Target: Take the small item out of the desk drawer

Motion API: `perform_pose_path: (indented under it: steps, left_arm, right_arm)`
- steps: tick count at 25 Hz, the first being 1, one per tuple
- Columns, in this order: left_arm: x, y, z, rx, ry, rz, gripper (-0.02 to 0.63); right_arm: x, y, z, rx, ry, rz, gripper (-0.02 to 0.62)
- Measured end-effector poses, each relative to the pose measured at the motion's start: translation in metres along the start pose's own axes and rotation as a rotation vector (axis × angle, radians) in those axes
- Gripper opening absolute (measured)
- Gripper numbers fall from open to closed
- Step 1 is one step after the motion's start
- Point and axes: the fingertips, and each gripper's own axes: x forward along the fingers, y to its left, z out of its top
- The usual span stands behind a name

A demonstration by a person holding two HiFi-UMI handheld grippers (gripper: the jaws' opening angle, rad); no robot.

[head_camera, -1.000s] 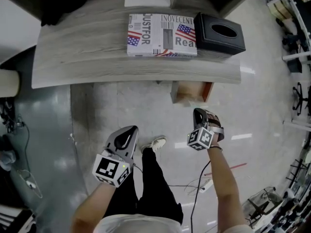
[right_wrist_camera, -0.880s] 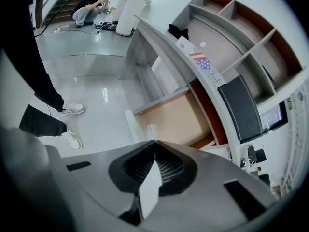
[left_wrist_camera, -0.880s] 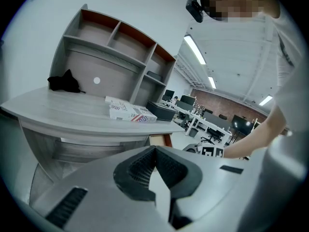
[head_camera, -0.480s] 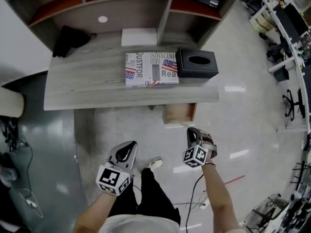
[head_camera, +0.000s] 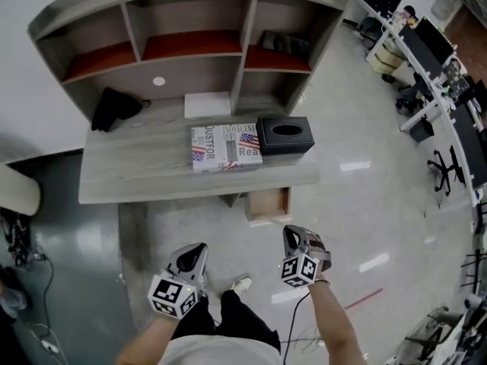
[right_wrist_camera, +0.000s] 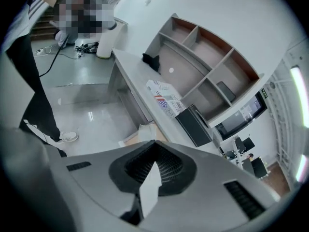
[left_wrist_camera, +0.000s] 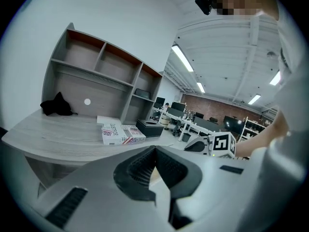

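Right gripper view: right tongs (right_wrist_camera: 155, 151) pinch a white slip (right_wrist_camera: 149, 187); lower end hidden.

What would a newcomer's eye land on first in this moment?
The right gripper is shut on a thin white item, held out over the floor, short of the desk. Under the desk's right half a wooden drawer stands pulled open. On top, a flag-printed box lies beside a black tissue box.
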Motion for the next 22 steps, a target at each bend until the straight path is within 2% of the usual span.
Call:
perform_pose_path:
  steps: [10, 22]
  left_arm:
    - [-0.018, -0.002, 0.048, 0.044, -0.1, -0.051, 0.018]
    - [-0.031, -0.01, 0.102, 0.064, -0.199, -0.074, 0.018]
  right_arm:
    - [-0.083, -0.046, 0.041, 0.068, -0.061, -0.157, 0.023]
    - [-0.154, -0.077, 0.069, 0.168, -0.119, -0.271, 0.023]
